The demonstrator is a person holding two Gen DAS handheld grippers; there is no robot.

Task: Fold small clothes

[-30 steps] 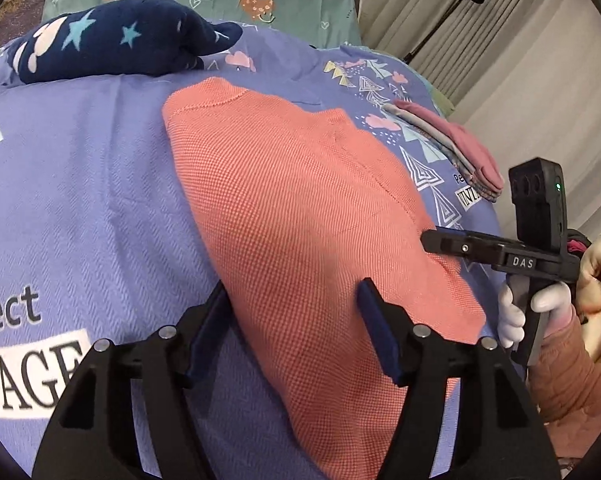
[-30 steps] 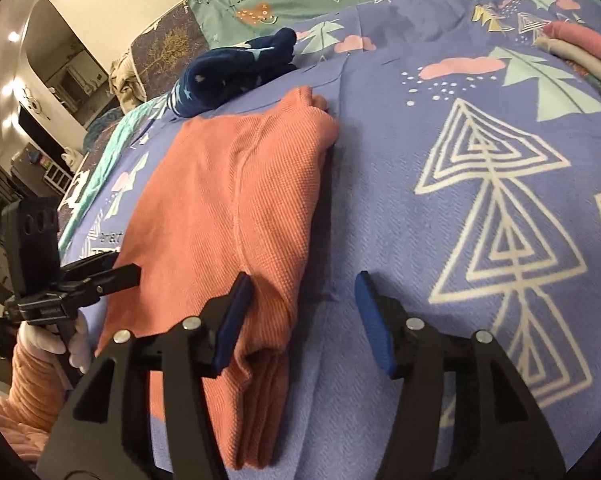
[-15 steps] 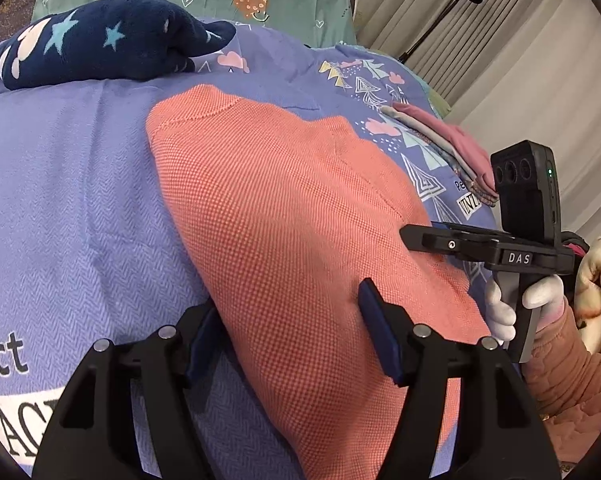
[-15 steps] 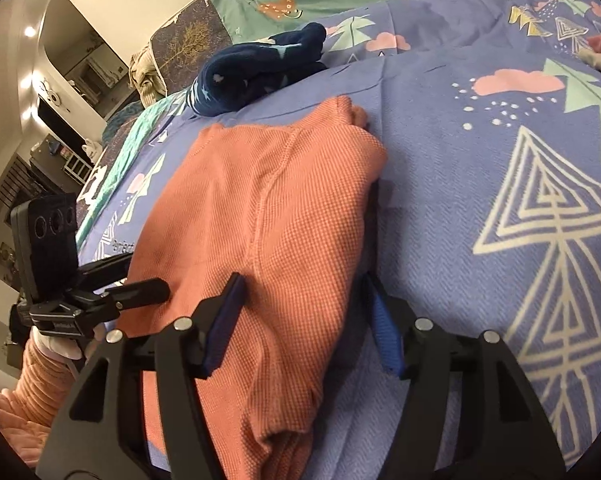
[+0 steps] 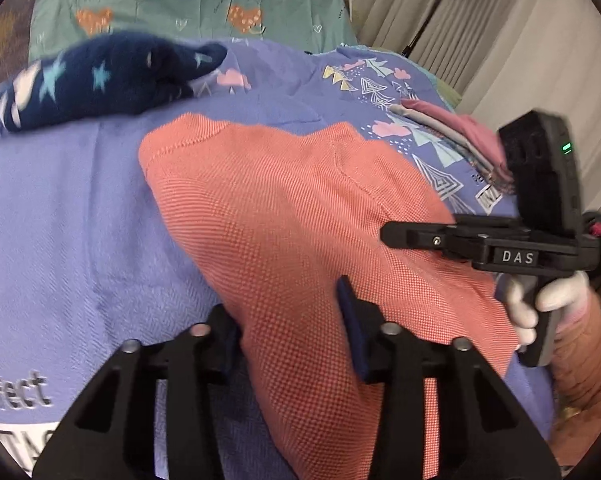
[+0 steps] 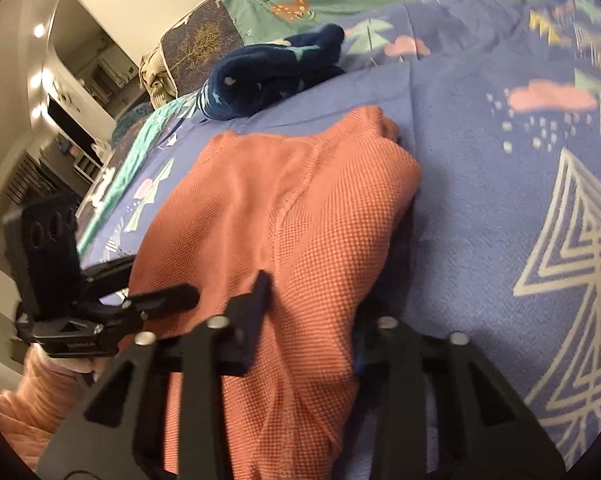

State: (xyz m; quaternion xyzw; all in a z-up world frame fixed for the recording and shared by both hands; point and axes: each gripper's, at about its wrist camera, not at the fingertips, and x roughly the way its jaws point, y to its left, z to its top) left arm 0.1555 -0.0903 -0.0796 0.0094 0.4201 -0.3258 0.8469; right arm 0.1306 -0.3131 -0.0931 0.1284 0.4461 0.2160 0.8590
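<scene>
Two grippers straddle orange garment edges: left gripper jaws apart, right gripper jaws apart (far finger half hidden); navy bundle lies beyond.

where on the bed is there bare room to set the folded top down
Bare blanket left of the coral top, below the navy garment. More on its right, over the triangle print. Crowded by the folded pile.

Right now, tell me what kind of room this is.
Most likely a bedroom: a printed purple bedspread under the orange garment, green pillows behind, and curtains beside the bed.
</scene>
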